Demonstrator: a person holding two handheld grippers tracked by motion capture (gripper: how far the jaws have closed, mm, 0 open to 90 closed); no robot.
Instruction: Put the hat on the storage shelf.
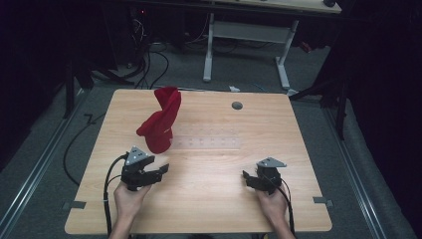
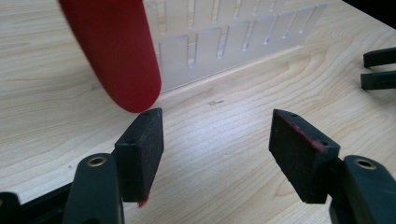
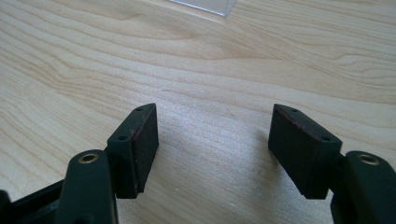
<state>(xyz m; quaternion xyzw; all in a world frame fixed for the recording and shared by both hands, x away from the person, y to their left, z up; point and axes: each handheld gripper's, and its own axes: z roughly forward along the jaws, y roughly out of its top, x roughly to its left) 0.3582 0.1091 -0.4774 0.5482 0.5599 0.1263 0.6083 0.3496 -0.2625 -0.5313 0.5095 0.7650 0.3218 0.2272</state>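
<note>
A red cloth point(image 1: 160, 119) stands bunched and twisted upright on the wooden table point(image 1: 224, 199), left of centre; its rounded lower end point(image 2: 116, 56) hangs just beyond my left gripper's left jaw. A clear plastic slotted rack point(image 1: 206, 140) lies flat right of the cloth, also seen as a clear rack point(image 2: 233, 42) behind it. My left gripper point(image 1: 163, 171) is open, nothing between its pads, close in front of the cloth. My right gripper point(image 1: 246, 177) is open over bare wood. Its two fingertips point(image 2: 378, 67) show at the right edge of the left gripper view.
A small grey round insert point(image 1: 237, 105) sits in the tabletop at the far middle. Cables trail from both grippers off the near edge. A white-legged desk point(image 1: 249, 35) stands on the floor beyond the table. A corner of the clear rack point(image 3: 205, 5) lies ahead of the right gripper.
</note>
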